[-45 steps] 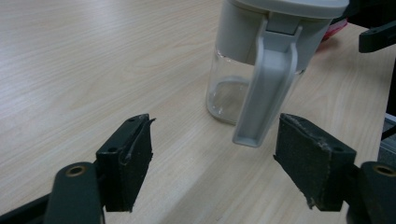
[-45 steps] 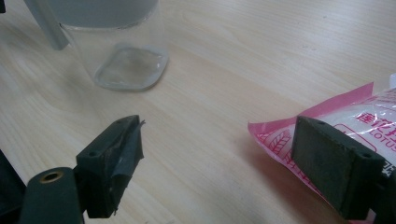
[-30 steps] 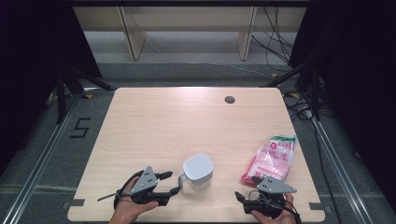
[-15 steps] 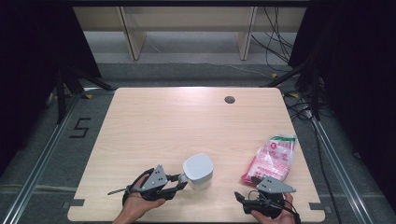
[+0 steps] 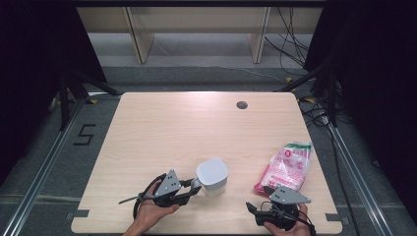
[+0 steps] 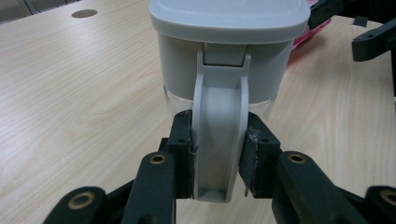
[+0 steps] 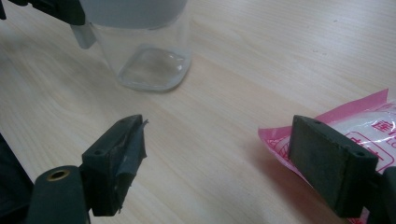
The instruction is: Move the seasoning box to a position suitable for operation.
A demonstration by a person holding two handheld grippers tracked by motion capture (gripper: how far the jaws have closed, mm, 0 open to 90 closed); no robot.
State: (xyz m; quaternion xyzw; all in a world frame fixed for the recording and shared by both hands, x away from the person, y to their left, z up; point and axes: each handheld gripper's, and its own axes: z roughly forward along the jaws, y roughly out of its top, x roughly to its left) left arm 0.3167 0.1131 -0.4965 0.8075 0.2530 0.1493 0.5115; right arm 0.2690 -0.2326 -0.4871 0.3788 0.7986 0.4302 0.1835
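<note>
- The clear jar [image 5: 212,175] with a grey lid stood upright near the bench's front edge.
- Its grey handle [image 6: 219,140] sat clamped between two black pads.

Left gripper [image 5: 195,185] clamped, right gripper [image 5: 252,208] wide open.

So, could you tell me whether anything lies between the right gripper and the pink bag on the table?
Nothing visible does. The right gripper is open, and bare table lies between its fingers; the pink bag lies just beyond, partly behind one finger. The clear jug, held by the left gripper, stands off to the side.
</note>
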